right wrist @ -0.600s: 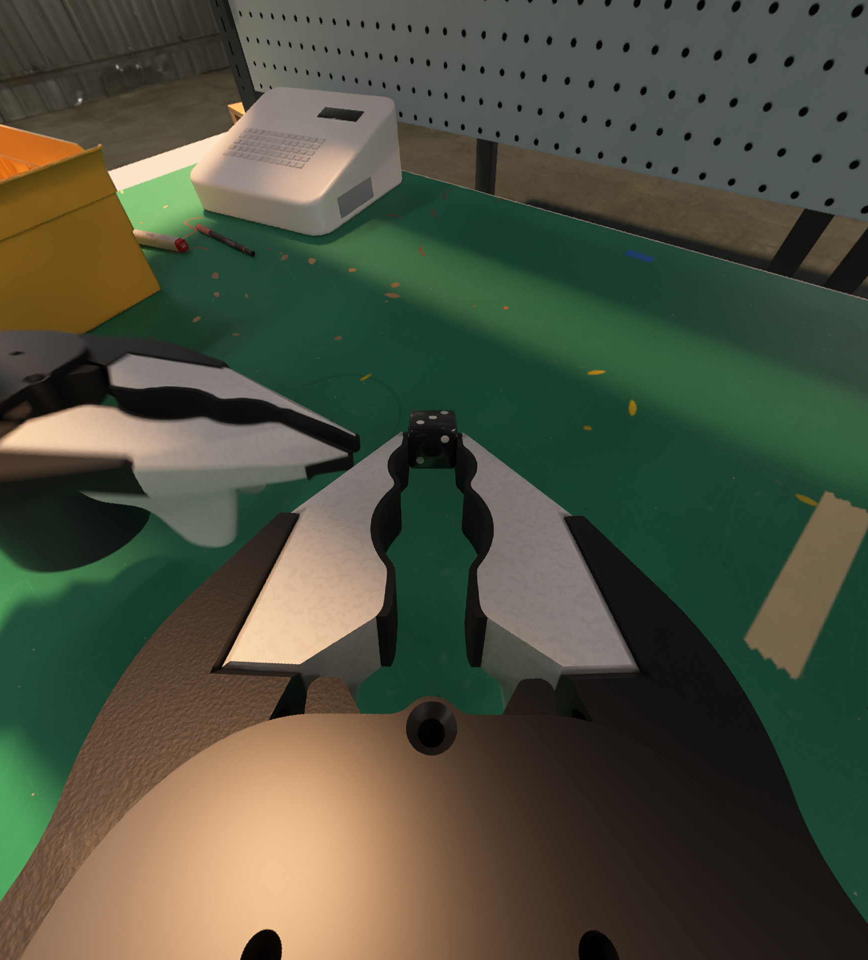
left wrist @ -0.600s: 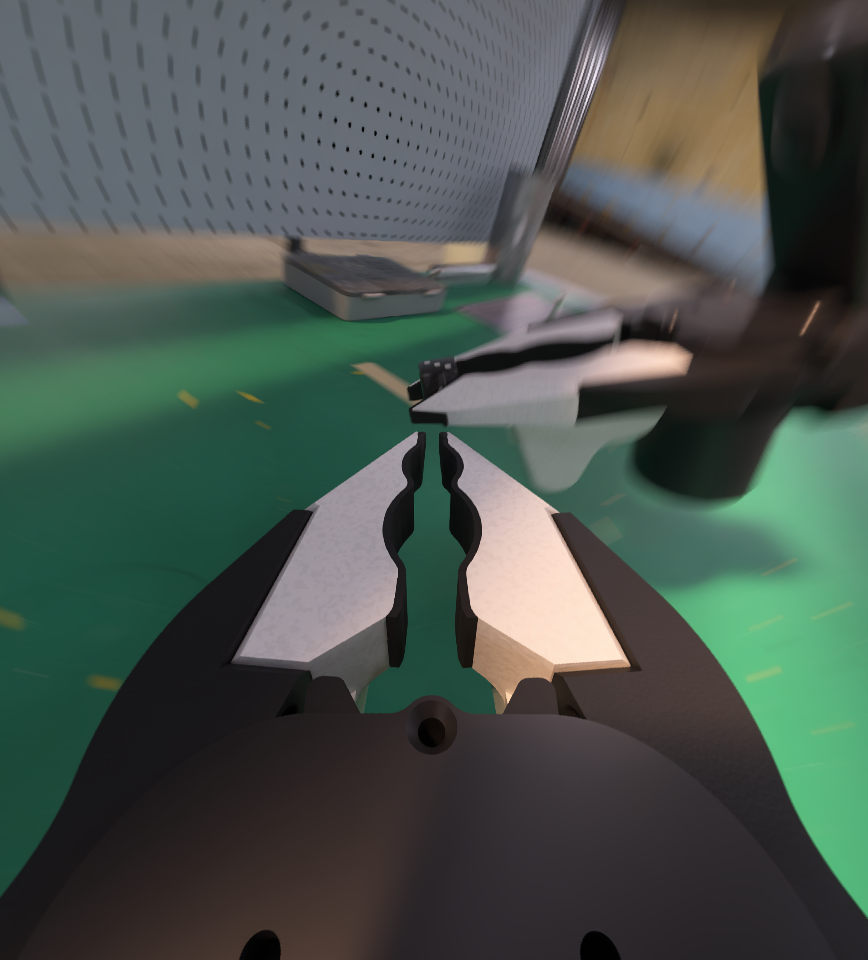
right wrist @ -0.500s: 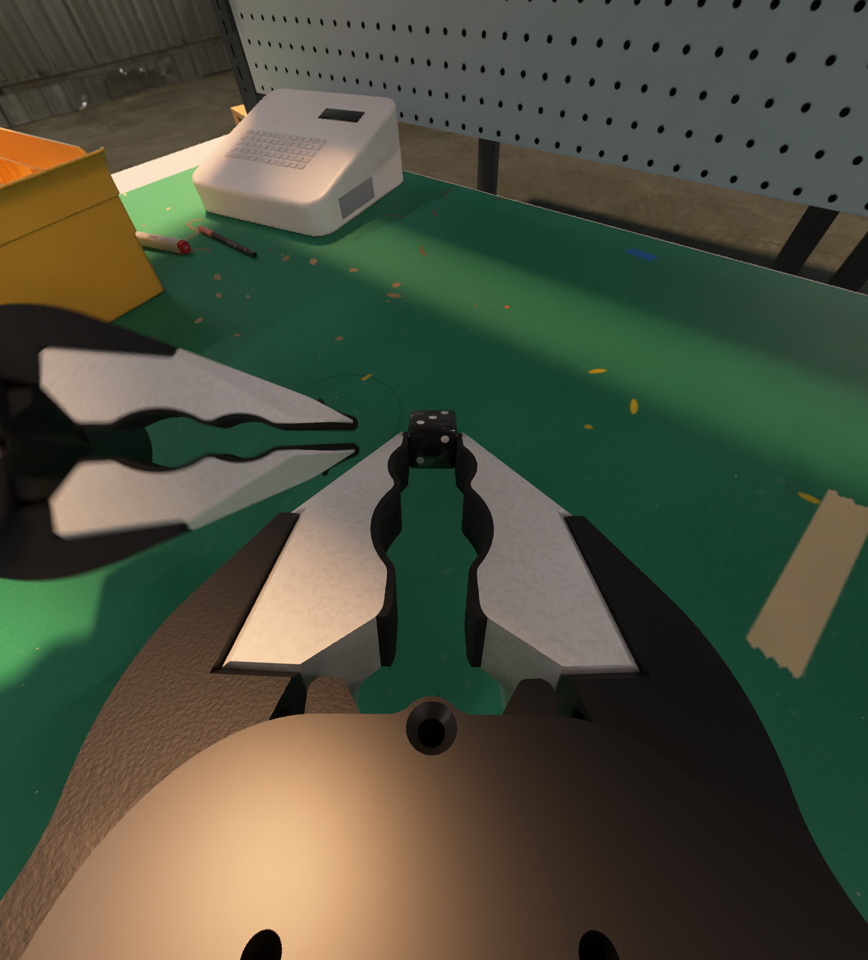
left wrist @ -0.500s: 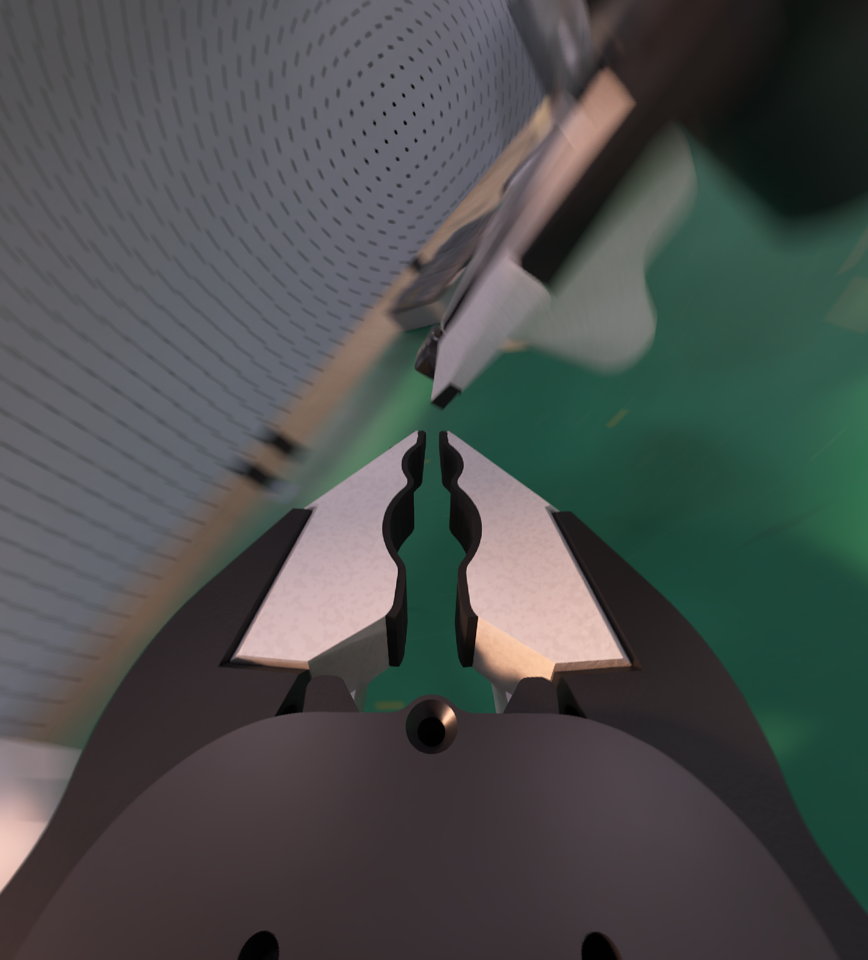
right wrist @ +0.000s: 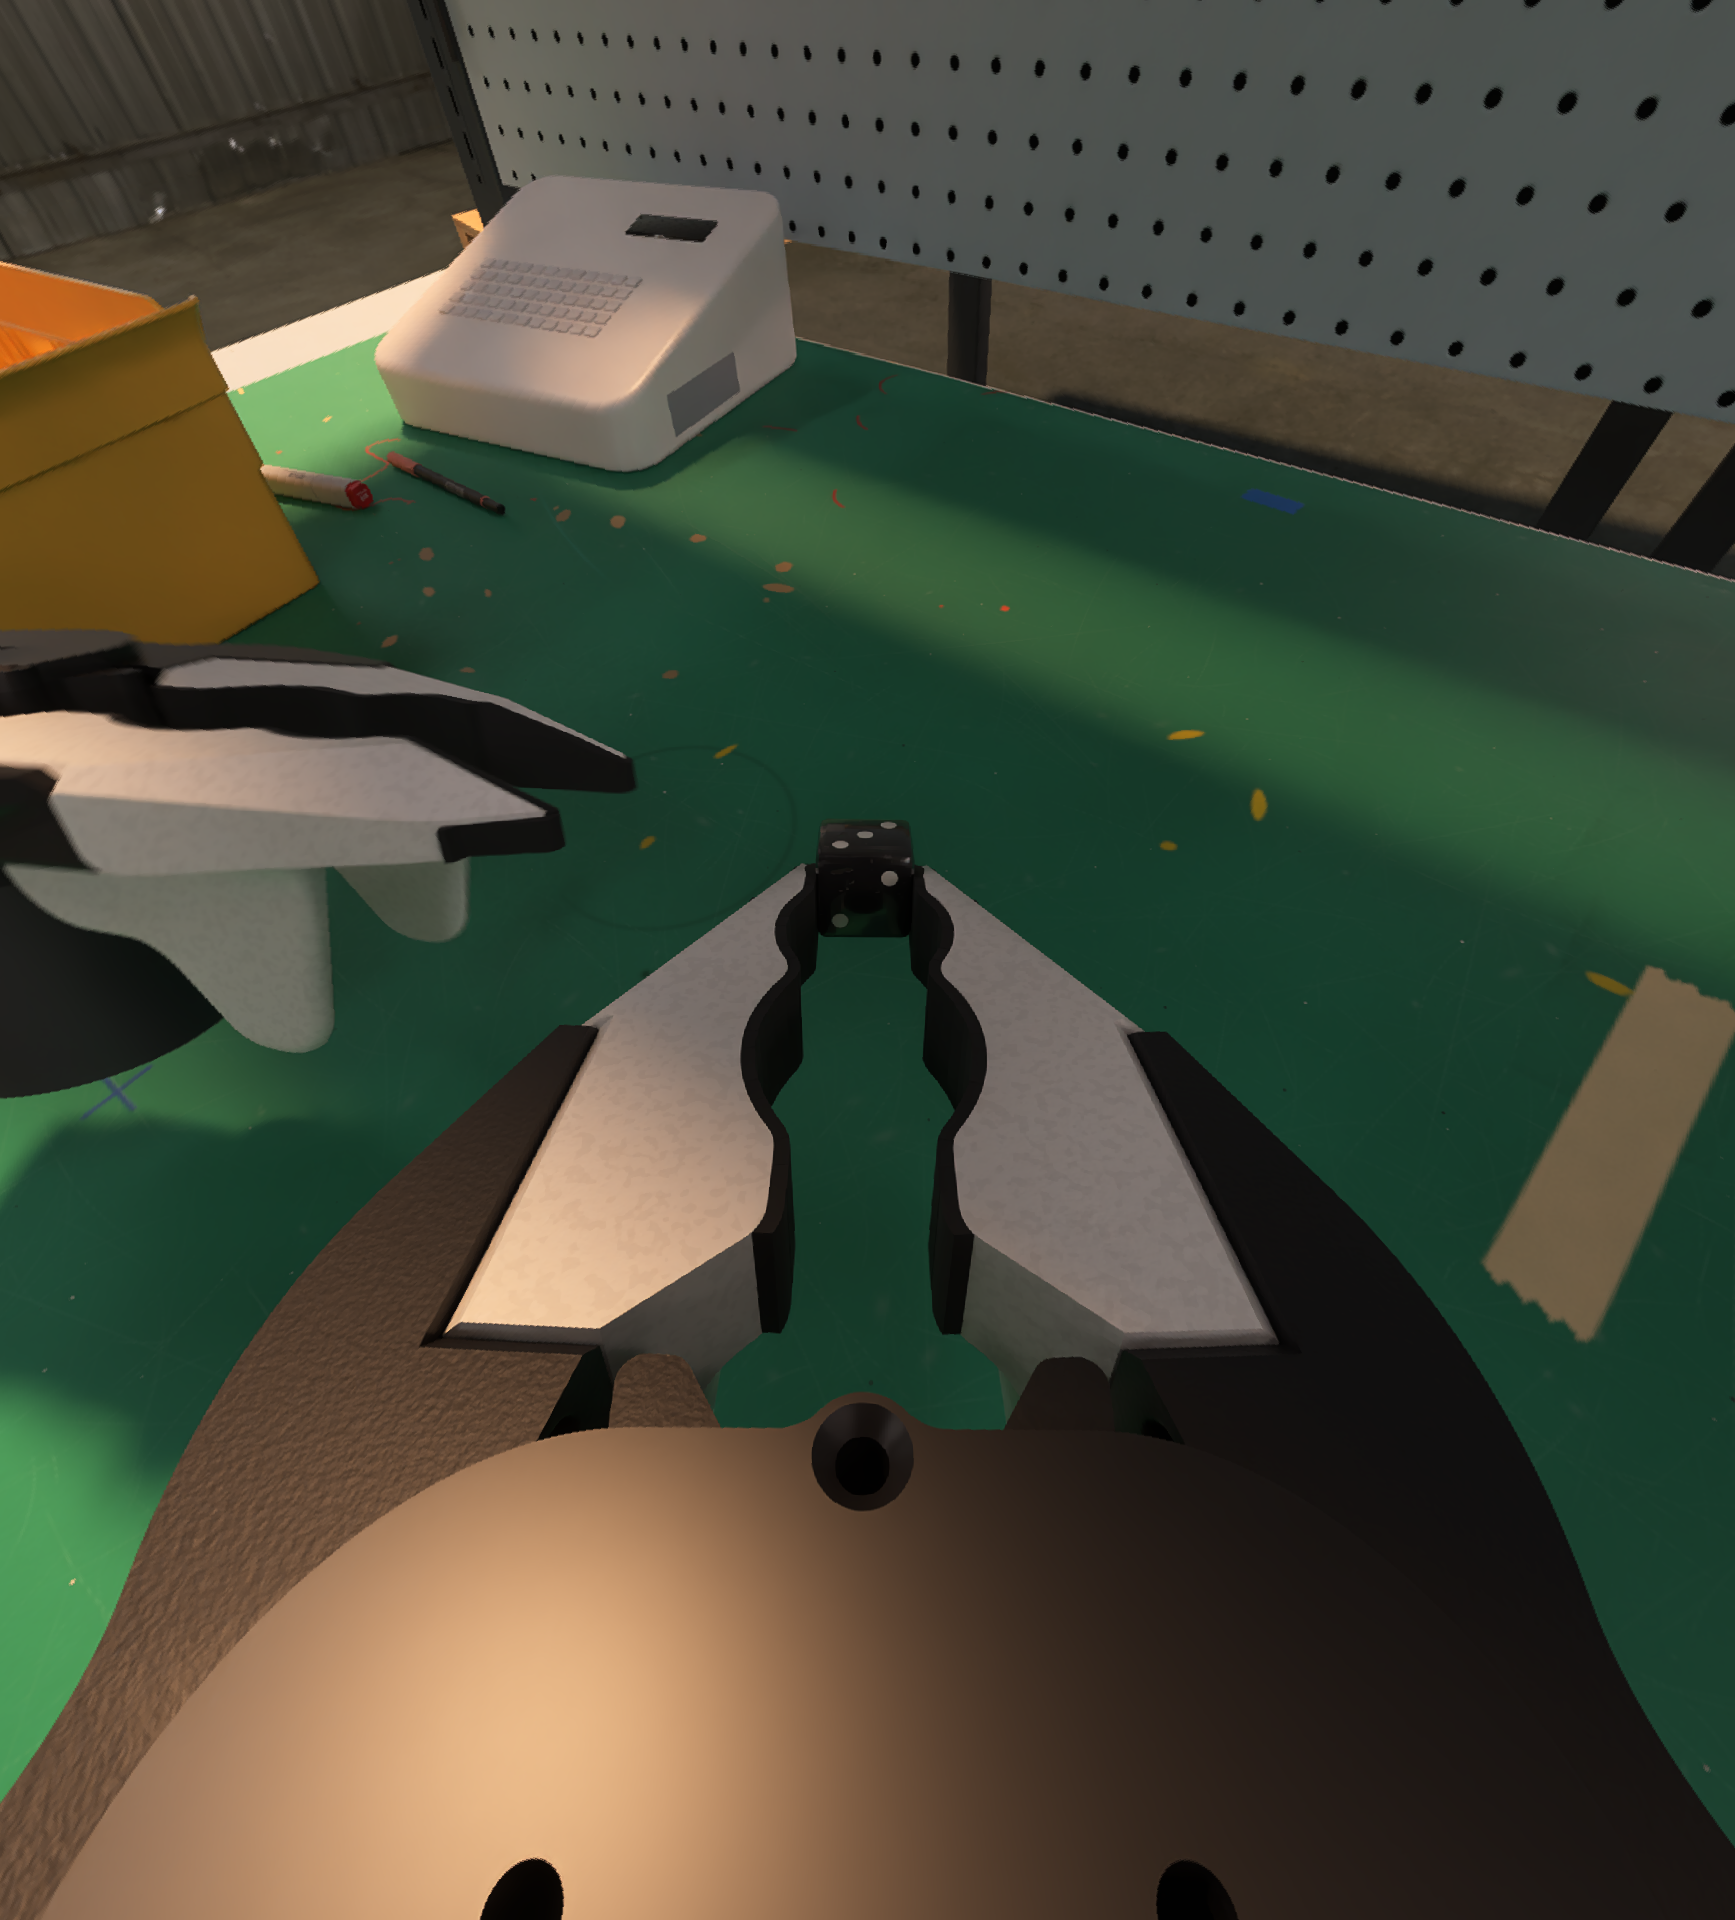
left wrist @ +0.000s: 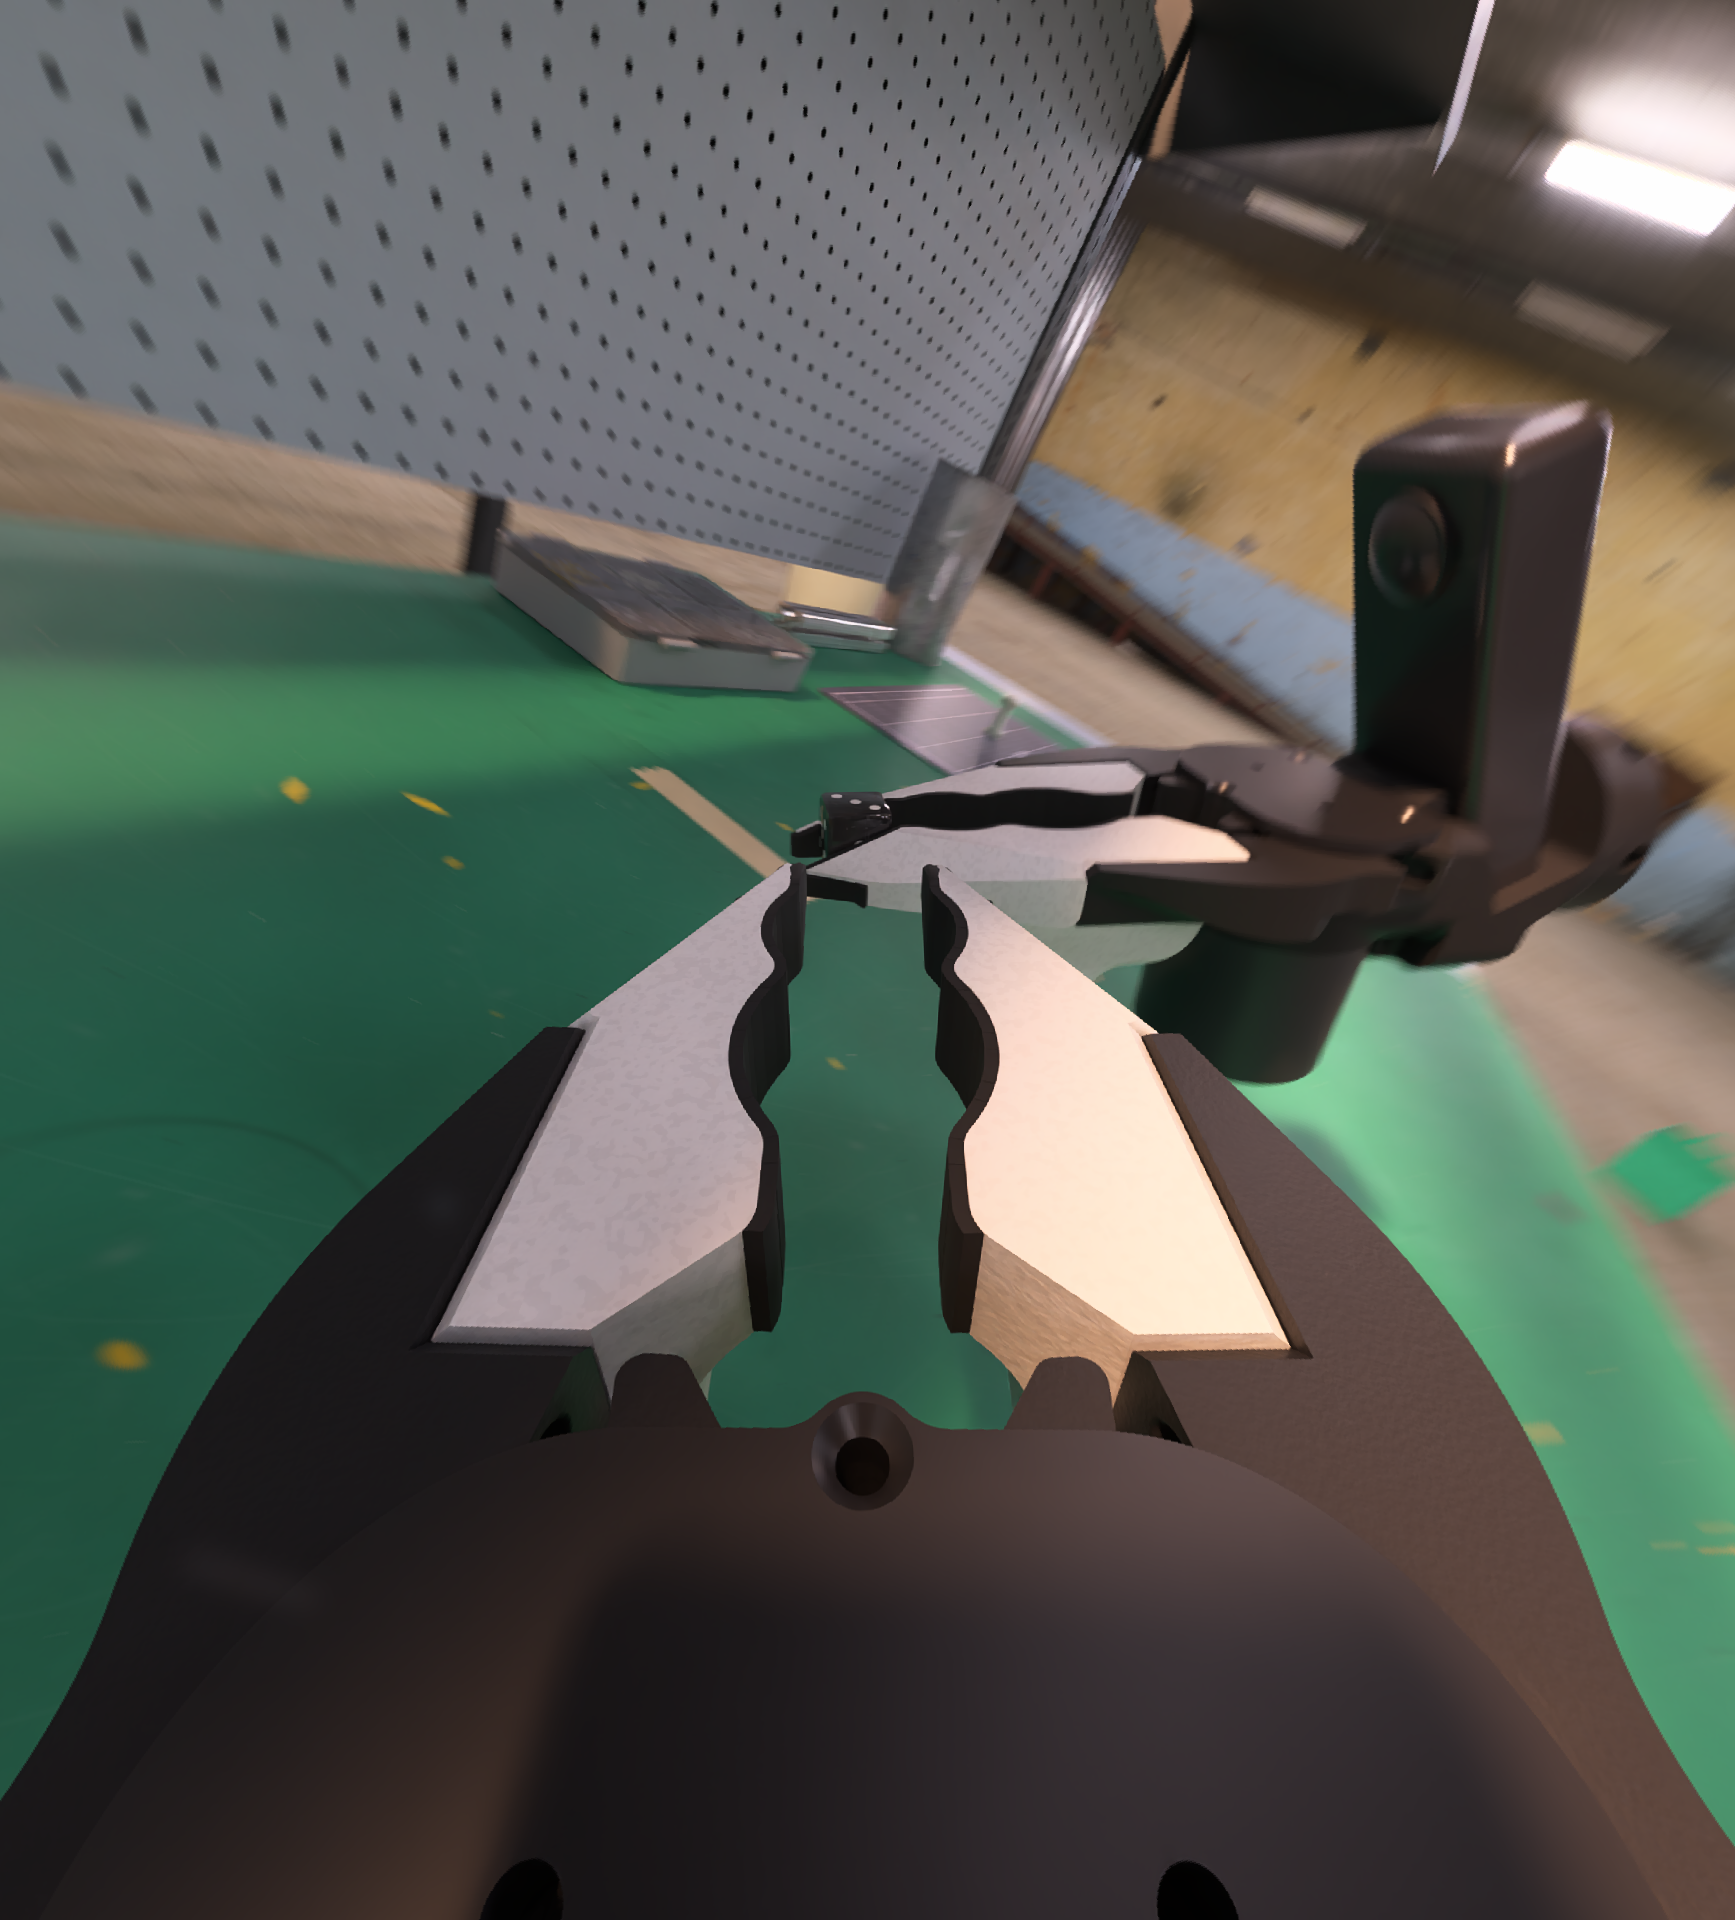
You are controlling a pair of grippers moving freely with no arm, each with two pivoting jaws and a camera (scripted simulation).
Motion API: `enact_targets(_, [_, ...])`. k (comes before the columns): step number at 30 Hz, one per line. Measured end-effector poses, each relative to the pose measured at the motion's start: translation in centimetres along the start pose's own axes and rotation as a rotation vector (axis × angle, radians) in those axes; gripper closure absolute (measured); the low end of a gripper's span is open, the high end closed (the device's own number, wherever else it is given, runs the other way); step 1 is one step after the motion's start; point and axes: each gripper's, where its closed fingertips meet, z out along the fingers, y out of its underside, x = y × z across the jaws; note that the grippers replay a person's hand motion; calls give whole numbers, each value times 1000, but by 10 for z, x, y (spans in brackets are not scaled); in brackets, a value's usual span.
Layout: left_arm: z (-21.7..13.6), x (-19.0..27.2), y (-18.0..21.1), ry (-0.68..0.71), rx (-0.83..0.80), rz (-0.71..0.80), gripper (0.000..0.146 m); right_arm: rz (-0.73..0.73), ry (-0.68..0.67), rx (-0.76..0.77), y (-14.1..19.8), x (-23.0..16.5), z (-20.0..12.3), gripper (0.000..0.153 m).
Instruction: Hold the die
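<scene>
The die (right wrist: 863, 883) is black with white pips. My right gripper (right wrist: 863, 899) is shut on it, pinching it at the very tips of its fingers above the green mat (right wrist: 1154, 935). In the left wrist view the die (left wrist: 855, 816) shows at the tips of the right gripper (left wrist: 827, 847), which reaches in from the right. My left gripper (left wrist: 863, 883) is open and empty, its tips just short of the die and slightly below it. In the right wrist view the left gripper (right wrist: 588, 802) comes in from the left, a short gap from the die.
A white keypad device (right wrist: 593, 322), a yellow box (right wrist: 84, 468), a marker (right wrist: 323, 486) and a pen (right wrist: 447, 483) lie at the back left. A tape strip (right wrist: 1611, 1153) is on the right. A pegboard (right wrist: 1258, 156) stands behind. A grey flat case (left wrist: 655, 623) lies by the pegboard.
My left gripper has rolled back level after a sharp tilt, and its jaws have parted wider. My right gripper has kept still with the die.
</scene>
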Motion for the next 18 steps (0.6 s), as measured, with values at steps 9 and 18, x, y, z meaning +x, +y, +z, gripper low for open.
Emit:
enact_targets(9, [13, -5, 16, -75, -131, 326, 141, -6, -1, -1, 0, -2, 0, 136])
enact_targets(18, [17, -14, 14, -385, -186, 1897, 140, 14, 10, -1, 2, 7, -2, 136])
